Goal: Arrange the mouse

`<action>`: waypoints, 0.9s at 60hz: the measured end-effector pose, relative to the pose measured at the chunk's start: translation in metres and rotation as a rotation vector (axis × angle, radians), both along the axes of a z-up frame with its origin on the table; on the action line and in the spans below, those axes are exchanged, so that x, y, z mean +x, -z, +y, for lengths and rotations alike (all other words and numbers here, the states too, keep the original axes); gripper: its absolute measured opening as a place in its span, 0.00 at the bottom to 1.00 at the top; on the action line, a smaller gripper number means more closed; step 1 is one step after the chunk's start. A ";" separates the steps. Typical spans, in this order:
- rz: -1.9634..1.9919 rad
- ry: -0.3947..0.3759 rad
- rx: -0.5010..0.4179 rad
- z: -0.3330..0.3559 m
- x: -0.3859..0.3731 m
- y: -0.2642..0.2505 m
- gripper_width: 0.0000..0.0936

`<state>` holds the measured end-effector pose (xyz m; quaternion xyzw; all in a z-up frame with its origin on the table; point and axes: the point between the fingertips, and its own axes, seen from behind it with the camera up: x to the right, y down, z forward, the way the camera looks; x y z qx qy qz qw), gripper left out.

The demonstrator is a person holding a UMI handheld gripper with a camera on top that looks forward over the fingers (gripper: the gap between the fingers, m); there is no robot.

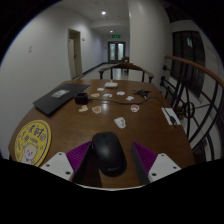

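- The hand-held gripper (110,163) reaches forward over a round wooden surface (75,125), its two fingers showing at the near side of the view.
- Each finger carries a purple pad (80,155) on its inner face, and the two pads face each other across the gap.
- A black mouse (108,152) sits between the fingers, its rounded back toward the camera and its nose pointing away across the surface.
- The fingers are spread; a thin gap seems to remain between each pad and the mouse's sides, and the mouse appears to rest on the wood.
- Just beyond the mouse, near the middle of the surface, lies a small white object (120,122), too small to identify.
- To the left of the fingers, a yellow round mat with a printed emblem (33,141) lies flat near the surface's edge.
- Farther back on the left, a dark laptop (60,98) lies closed, with a white sheet (64,92) on it.
- Several small pale items (110,96) are scattered across the far part of the surface, well apart from the mouse; what they are cannot be told.
- A flat dark-and-white item (171,116) lies near the right edge.
- A wooden chair (126,70) stands past the far edge.
- Beyond it, a corridor with white walls runs back to a green sign (117,32) above a doorway.
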<state>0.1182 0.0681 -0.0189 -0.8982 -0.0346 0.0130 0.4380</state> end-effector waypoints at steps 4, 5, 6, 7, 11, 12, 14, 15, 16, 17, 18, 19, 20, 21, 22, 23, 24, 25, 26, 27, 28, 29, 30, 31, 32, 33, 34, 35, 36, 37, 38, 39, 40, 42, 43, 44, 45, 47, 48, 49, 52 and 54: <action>0.001 0.023 0.010 0.010 0.004 0.000 0.79; 0.001 0.027 0.013 0.013 0.005 0.000 0.77; 0.002 0.033 0.015 0.014 0.007 0.000 0.75; 0.003 0.041 0.015 0.017 0.008 0.000 0.72; 0.006 0.087 0.016 0.019 0.017 0.001 0.54; 0.016 0.098 0.019 0.019 0.017 0.001 0.51; 0.026 0.109 0.017 0.017 0.018 0.001 0.49; 0.024 0.109 0.016 0.017 0.018 0.001 0.48; 0.022 0.109 0.017 0.018 0.018 0.001 0.47; 0.022 0.112 0.019 0.018 0.019 0.001 0.45; 0.024 0.116 0.022 0.018 0.019 0.000 0.43; 0.026 0.119 0.024 0.018 0.019 0.000 0.41; 0.027 0.120 0.025 0.018 0.019 -0.001 0.41; 0.027 0.123 0.026 0.018 0.018 -0.002 0.39; 0.034 0.127 0.024 0.017 0.019 -0.002 0.38; 0.045 0.131 0.021 0.015 0.018 -0.003 0.37; 0.058 0.129 0.022 0.012 0.016 -0.006 0.37; 0.075 0.126 0.038 0.011 0.013 -0.011 0.37; 0.100 0.129 0.065 0.011 0.010 -0.021 0.37; 0.121 0.138 0.099 0.011 0.008 -0.033 0.38; 0.130 0.147 0.135 0.009 0.007 -0.047 0.37; 0.124 0.149 0.169 0.007 0.005 -0.061 0.37; 0.106 0.144 0.200 0.004 0.003 -0.075 0.37; 0.087 0.139 0.227 0.001 -0.001 -0.088 0.37; 0.074 0.136 0.253 -0.002 -0.007 -0.102 0.37; 0.069 0.134 0.277 -0.005 -0.014 -0.115 0.37; 0.070 0.129 0.297 -0.008 -0.024 -0.127 0.37; 0.075 0.119 0.315 -0.006 -0.035 -0.140 0.37; 0.086 0.102 0.331 -0.012 -0.048 -0.152 0.37; 0.100 0.083 0.347 -0.016 -0.062 -0.163 0.37; 0.118 0.064 0.363 -0.020 -0.078 -0.174 0.37; 0.137 0.047 0.375 -0.023 -0.095 -0.183 0.37; 0.156 0.030 0.383 -0.027 -0.111 -0.190 0.37; 0.183 -0.002 0.386 -0.032 -0.144 -0.197 0.37; 0.193 -0.012 0.383 -0.031 -0.160 -0.204 0.37; 0.200 -0.025 0.381 -0.034 -0.175 -0.205 0.37; 0.201 -0.037 0.377 -0.035 -0.189 -0.204 0.37; 0.195 -0.055 0.360 -0.036 -0.215 -0.196 0.37; 0.190 -0.061 0.346 -0.037 -0.226 -0.189 0.37; 0.180 -0.068 0.328 -0.037 -0.237 -0.180 0.37; 0.143 -0.096 0.267 -0.036 -0.267 -0.140 0.37; 0.130 -0.103 0.215 -0.035 -0.280 -0.114 0.37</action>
